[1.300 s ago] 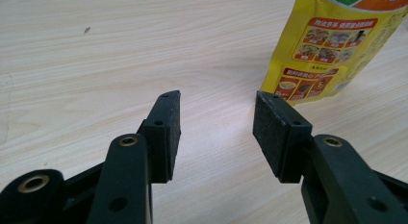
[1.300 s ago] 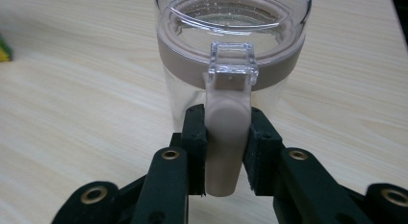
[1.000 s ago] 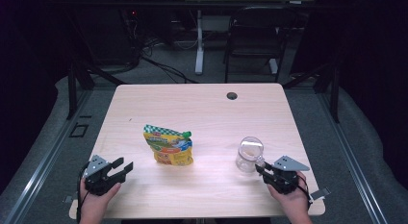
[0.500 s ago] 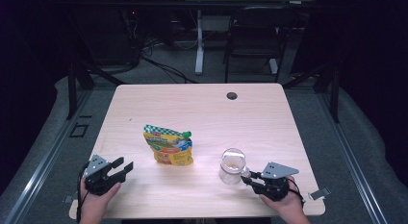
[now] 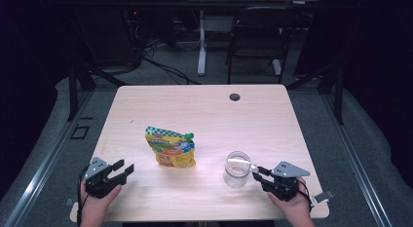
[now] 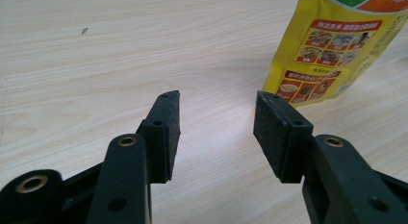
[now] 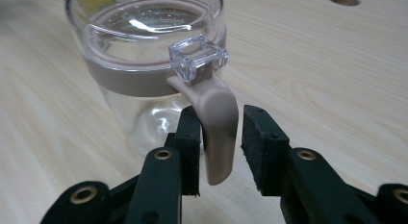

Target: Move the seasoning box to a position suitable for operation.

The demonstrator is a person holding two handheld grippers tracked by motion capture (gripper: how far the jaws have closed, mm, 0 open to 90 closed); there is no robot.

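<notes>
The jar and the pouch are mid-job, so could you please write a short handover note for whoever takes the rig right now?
Right gripper: jaws around the jar's beige latch tab, a gap showing on one side, not clamped.
Left gripper: open, empty, low over the table, just short of the yellow pouch.
Jar: upright near the front right, lid on.
Pouch: upright, left of the jar.
Done: tab reached.
Left, probably: unlatch the lid, take up the pouch.

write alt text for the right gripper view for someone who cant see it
The right gripper has its two black jaws on either side of the beige latch tab of a clear jar; one jaw touches the tab, with a small gap at the other. The jar has a clear lid with a beige band and stands on a light wooden table.
</notes>
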